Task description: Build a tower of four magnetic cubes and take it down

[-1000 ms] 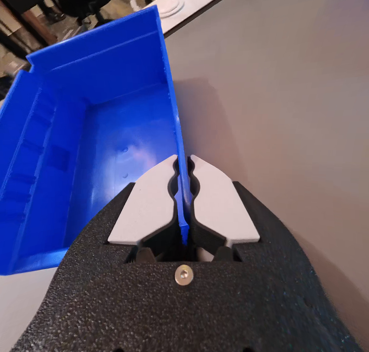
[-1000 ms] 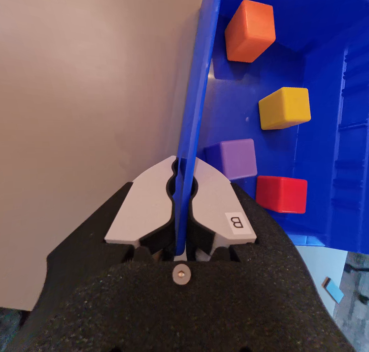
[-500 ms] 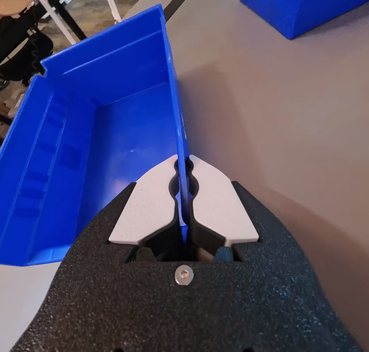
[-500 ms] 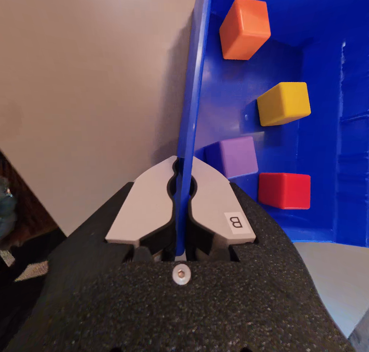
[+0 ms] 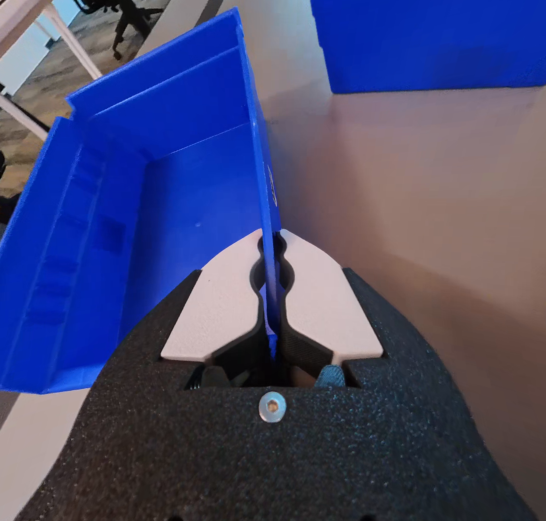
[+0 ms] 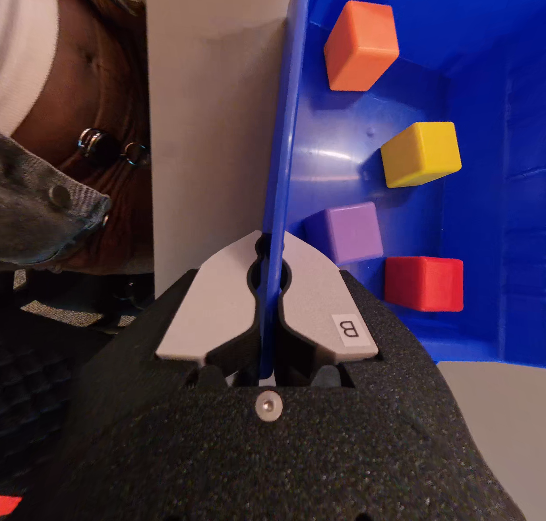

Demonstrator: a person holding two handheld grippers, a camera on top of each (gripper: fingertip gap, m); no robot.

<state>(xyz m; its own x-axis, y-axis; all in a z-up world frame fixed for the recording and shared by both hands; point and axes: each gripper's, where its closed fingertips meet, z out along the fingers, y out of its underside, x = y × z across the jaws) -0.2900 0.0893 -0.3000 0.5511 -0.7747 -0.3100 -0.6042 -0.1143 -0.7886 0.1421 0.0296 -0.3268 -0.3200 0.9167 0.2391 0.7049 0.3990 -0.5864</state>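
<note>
Since a second ago the left view has swung: a second blue bin [image 5: 428, 33] now shows at top right, and the floor and furniture beyond the surface [image 5: 428, 211] have come into view.

Left wrist view: the left claw [image 5: 273, 234] is narrow, its pads pressed on the thin side wall of an open blue bin [image 5: 177, 181]. What shows of this bin's floor is bare; no cubes appear here. Right of the wall the surface lies open up to the second bin.

Right wrist view: the right claw [image 6: 271, 234] is likewise narrow, clamped on a blue bin wall [image 6: 283, 152]; whether it is the same bin as the left one's I cannot tell. Inside lie the four cubes, apart from one another: orange [image 6: 362, 45] farthest, yellow [image 6: 421, 155], purple [image 6: 351, 232] just beside the gripped wall, red [image 6: 424, 283] nearest. The surface ends close on the left, where a person's clothing [image 6: 59, 122] shows past the edge.

The cubes look like stiff, smooth, light plastic, likely a little slippery; I would take each across two opposite flat faces, square on. Being magnetic, they may snap together or twist when brought near. Purple and red sit tight to walls, leaving little room for a finger; orange and yellow have more.
</note>
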